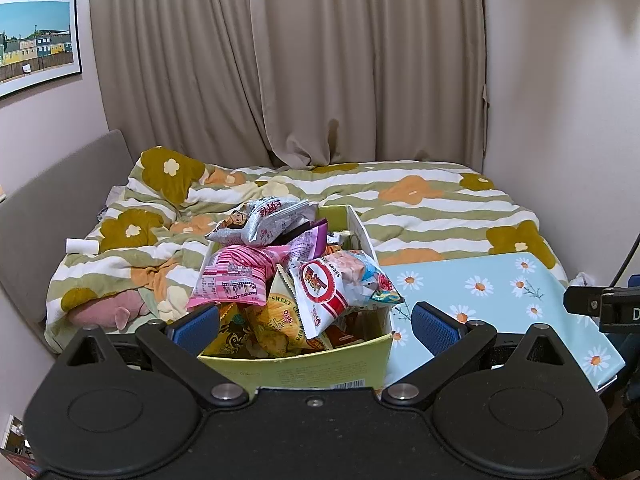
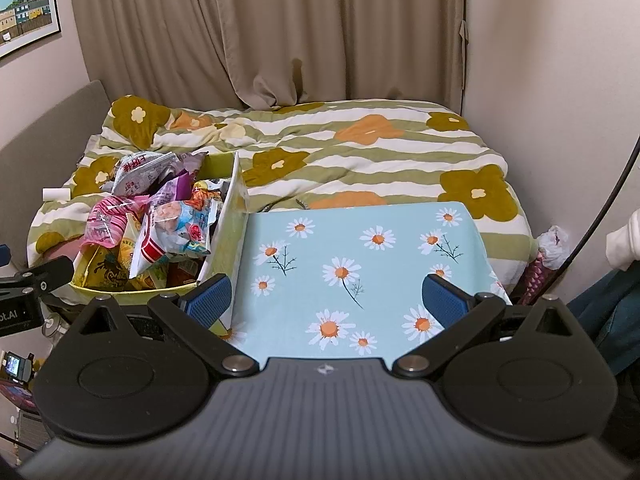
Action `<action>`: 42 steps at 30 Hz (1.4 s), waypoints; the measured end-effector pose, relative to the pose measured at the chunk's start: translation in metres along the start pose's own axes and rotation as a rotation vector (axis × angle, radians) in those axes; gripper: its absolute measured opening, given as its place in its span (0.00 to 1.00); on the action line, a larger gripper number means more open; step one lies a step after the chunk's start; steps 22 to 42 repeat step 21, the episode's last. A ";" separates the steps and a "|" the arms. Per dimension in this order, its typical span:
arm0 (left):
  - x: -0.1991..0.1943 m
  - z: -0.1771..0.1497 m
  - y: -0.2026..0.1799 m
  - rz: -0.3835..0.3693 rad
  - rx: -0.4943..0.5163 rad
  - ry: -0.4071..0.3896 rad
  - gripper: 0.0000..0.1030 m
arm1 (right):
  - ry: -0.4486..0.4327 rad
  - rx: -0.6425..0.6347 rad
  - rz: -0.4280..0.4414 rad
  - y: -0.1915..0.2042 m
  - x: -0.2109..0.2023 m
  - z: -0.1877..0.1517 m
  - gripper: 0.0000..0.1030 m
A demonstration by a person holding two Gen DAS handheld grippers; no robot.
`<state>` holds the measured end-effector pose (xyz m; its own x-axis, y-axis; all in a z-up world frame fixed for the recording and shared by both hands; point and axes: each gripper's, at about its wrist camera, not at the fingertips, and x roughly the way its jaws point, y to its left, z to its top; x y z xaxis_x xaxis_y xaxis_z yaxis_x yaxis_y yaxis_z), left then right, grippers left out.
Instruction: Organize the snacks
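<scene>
A yellow-green cardboard box (image 1: 320,364) heaped with snack bags stands on the left part of a light-blue daisy-print table (image 1: 500,300). On top lie a grey bag (image 1: 264,220), a pink bag (image 1: 234,280) and a red-and-white shrimp cracker bag (image 1: 340,288). My left gripper (image 1: 316,320) is open, its blue pads on either side of the box's near end, holding nothing. My right gripper (image 2: 326,300) is open and empty above the bare daisy table (image 2: 360,248), just right of the box (image 2: 228,240).
A bed with a striped flower-print duvet (image 2: 360,148) lies behind the table. A grey headboard (image 1: 48,200) runs along the left, beige curtains (image 1: 320,60) hang behind. A pink plush (image 1: 108,312) and a white roll (image 1: 82,246) lie on the bed's left.
</scene>
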<state>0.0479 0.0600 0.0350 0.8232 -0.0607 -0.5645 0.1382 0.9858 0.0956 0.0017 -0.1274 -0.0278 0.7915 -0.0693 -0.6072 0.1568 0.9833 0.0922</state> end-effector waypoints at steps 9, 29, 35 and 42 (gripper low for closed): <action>0.002 -0.002 0.000 0.044 0.023 -0.008 1.00 | -0.001 0.000 0.000 -0.001 0.000 0.000 1.00; 0.004 -0.002 0.007 0.004 -0.019 -0.019 1.00 | 0.000 -0.001 0.001 -0.001 0.001 0.000 1.00; 0.004 -0.002 0.007 0.004 -0.019 -0.019 1.00 | 0.000 -0.001 0.001 -0.001 0.001 0.000 1.00; 0.004 -0.002 0.007 0.004 -0.019 -0.019 1.00 | 0.000 -0.001 0.001 -0.001 0.001 0.000 1.00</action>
